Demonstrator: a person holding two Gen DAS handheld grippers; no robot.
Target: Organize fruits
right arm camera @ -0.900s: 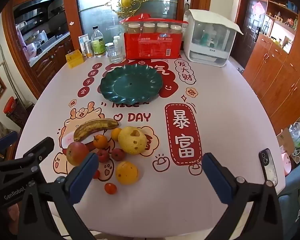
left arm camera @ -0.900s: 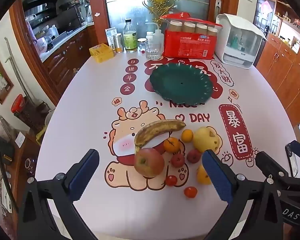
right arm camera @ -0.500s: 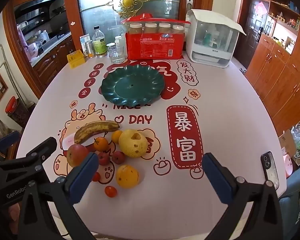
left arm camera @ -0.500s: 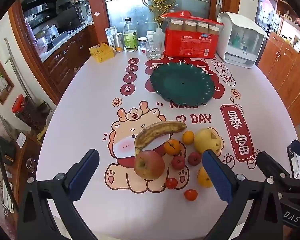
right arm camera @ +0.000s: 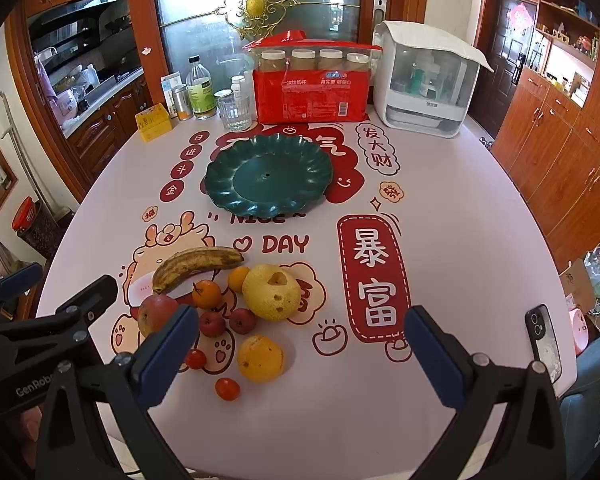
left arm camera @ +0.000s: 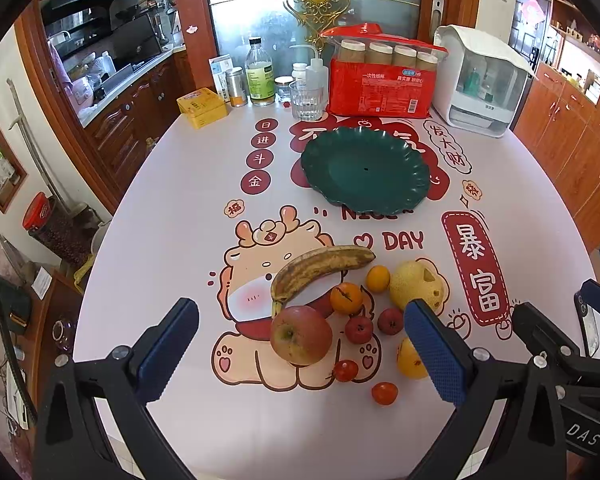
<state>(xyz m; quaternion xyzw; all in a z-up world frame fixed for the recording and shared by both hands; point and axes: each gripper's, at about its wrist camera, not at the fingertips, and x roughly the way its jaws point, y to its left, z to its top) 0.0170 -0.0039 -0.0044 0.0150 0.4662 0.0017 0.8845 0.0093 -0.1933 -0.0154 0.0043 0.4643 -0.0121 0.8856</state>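
Observation:
A loose cluster of fruit lies on the printed tablecloth: a brown-spotted banana (left arm camera: 320, 268), a red apple (left arm camera: 301, 335), a yellow pear (left arm camera: 416, 286), an orange (right arm camera: 260, 358), tangerines (left arm camera: 346, 299), small red fruits (left arm camera: 359, 329) and cherry tomatoes (left arm camera: 384, 393). Beyond them sits an empty dark green scalloped plate (left arm camera: 366, 170). My left gripper (left arm camera: 300, 354) hovers open above the apple, nothing between its blue pads. My right gripper (right arm camera: 300, 354) hangs open over the near table edge, right of the fruit, and holds nothing.
At the table's far edge stand a red pack of paper cups (left arm camera: 380, 86), a white cabinet-like appliance (left arm camera: 480, 80), a drinking glass (left arm camera: 306, 100), bottles (left arm camera: 260, 74) and a yellow tin (left arm camera: 201, 107). A phone (right arm camera: 542, 340) lies at the near right edge.
Both views have shifted slightly: the fruit and plate sit a little lower in the frames, so both grippers have edged forward. Nothing was gripped or moved.

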